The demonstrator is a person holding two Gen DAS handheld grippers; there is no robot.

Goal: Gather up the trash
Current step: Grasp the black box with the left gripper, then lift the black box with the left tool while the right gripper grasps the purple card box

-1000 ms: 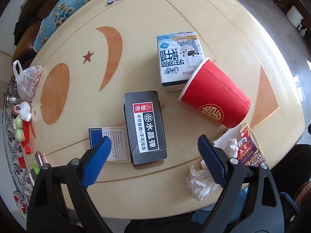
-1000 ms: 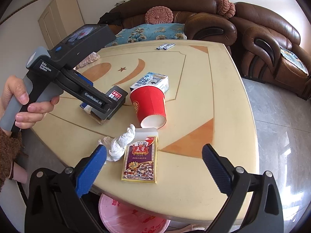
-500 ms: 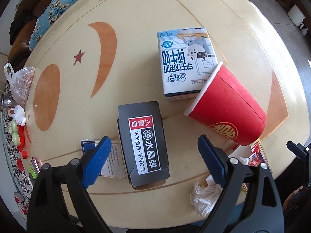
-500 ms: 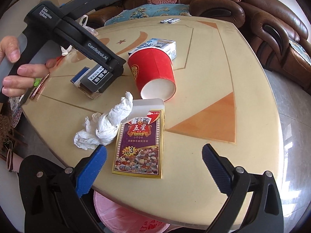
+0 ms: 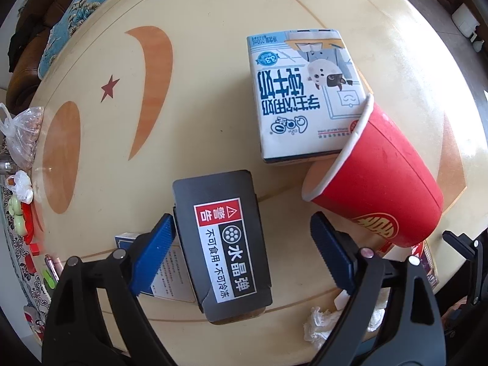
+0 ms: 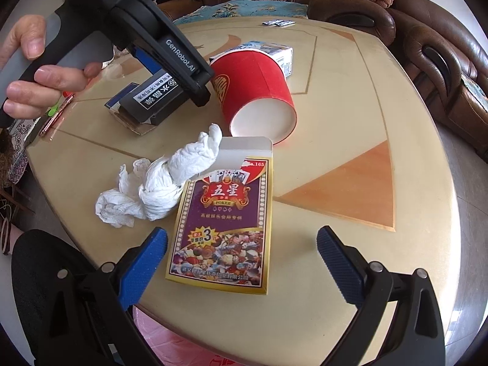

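Observation:
My left gripper is open and points down, its blue pads standing either side of a black box with a red warning label, apart from its sides. The black box lies on a blue-and-white leaflet box. Beyond it are a white milk carton and a red paper cup on its side, rim against the carton. My right gripper is open just above a purple poker-card box. A twisted white tissue lies left of that box.
A hand holds the left gripper's handle over the table. A pink bin sits below the near edge. A plastic bag and small items line the left edge. Two sachets lie far back, before a brown sofa.
Both grippers have sunk toward the table. The left one now straddles the black box; the right one has closed in on the card box and tissue. Jaws stayed wide.

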